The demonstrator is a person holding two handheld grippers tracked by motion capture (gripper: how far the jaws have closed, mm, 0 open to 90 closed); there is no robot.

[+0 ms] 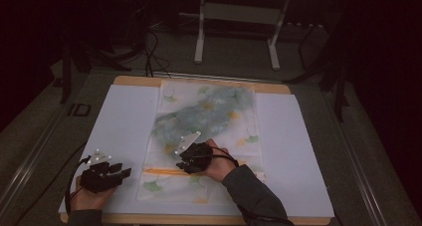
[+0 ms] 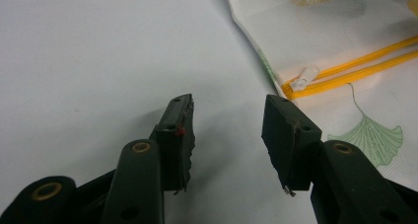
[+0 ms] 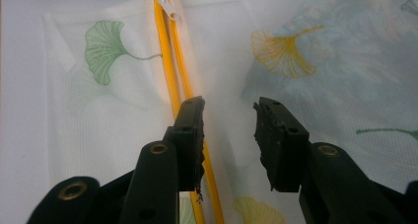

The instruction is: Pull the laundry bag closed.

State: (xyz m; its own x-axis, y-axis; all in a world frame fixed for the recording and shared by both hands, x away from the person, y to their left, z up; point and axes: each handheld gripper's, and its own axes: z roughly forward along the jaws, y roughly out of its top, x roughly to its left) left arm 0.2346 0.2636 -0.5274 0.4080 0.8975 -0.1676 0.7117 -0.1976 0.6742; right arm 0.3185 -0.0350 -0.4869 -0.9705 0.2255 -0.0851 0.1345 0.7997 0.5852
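Observation:
A white mesh bag (image 1: 247,117) printed with ginkgo leaves lies along the middle of the table, with a blue-green cloth (image 1: 209,111) showing through it. An orange zipper (image 1: 161,171) crosses the bag's near end, and its white slider (image 2: 305,78) sits at the bag's left edge. My right gripper (image 1: 183,165) hovers open over the bag, its left jaw right above the zipper (image 3: 170,81) and the slider (image 3: 167,7) farther ahead. My left gripper (image 1: 125,171) is open over the bare white sheet, just left of the bag's edge (image 2: 256,51). Neither gripper holds anything.
A white sheet (image 1: 124,121) covers the wooden table (image 1: 137,80). Bare sheet lies on both sides of the bag. Beyond the table, on the grey floor, stand a white metal frame (image 1: 236,17) and dark stands with cables (image 1: 149,52).

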